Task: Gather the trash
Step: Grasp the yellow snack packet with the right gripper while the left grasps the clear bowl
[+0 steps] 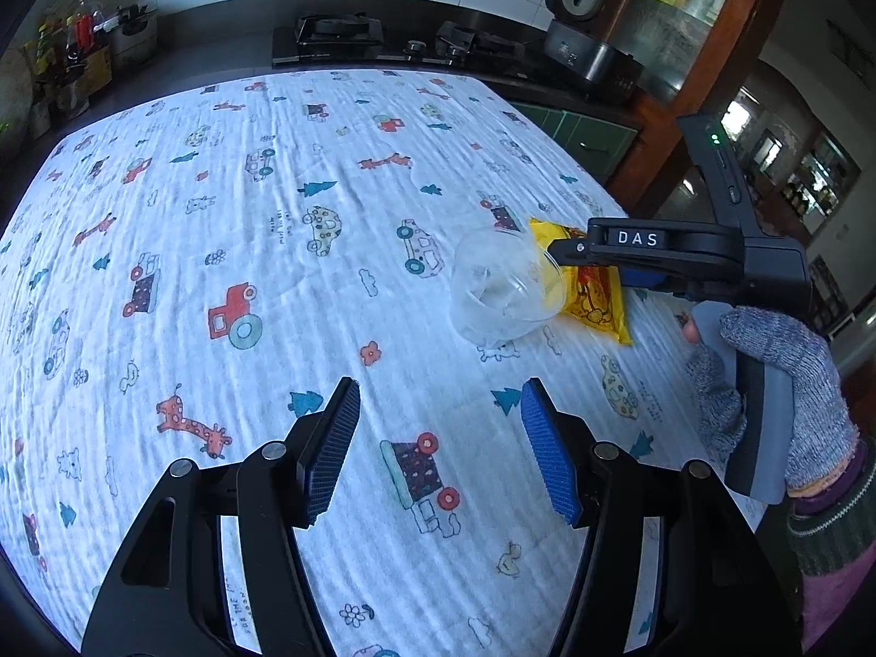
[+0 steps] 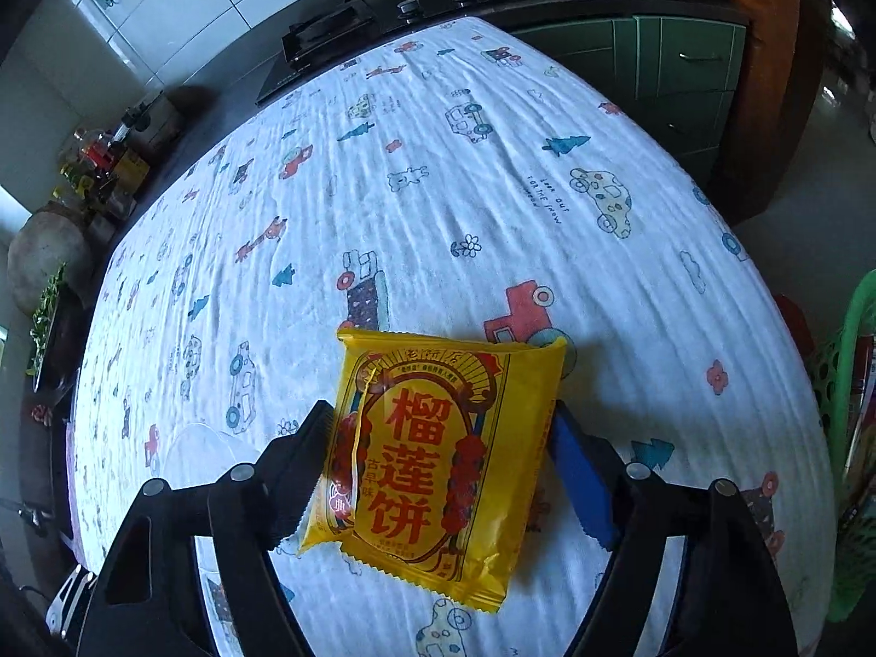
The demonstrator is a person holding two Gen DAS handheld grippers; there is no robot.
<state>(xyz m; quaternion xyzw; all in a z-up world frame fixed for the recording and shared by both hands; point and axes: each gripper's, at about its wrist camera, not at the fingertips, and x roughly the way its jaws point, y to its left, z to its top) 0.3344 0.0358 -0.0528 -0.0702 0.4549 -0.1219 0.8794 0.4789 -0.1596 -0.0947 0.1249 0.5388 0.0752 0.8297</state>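
A yellow snack packet (image 2: 438,465) with red print lies on the patterned tablecloth (image 2: 438,191). My right gripper (image 2: 441,438) straddles it, and both pads touch its side edges, so the jaws are shut on it. The left wrist view shows the same packet (image 1: 597,295) under the right gripper (image 1: 569,252), held by a gloved hand (image 1: 788,383). A clear plastic cup (image 1: 503,295) lies on its side just left of the packet; it shows faintly as the cup (image 2: 202,454) in the right wrist view. My left gripper (image 1: 441,438) hangs open over bare cloth, nothing between its fingers.
A green mesh basket (image 2: 854,383) stands off the table's right edge. Behind the table runs a dark counter with a gas stove (image 1: 339,38), a rice cooker (image 1: 580,16) and bottles (image 1: 76,55) at the far left. Green drawers (image 2: 684,65) sit at the back right.
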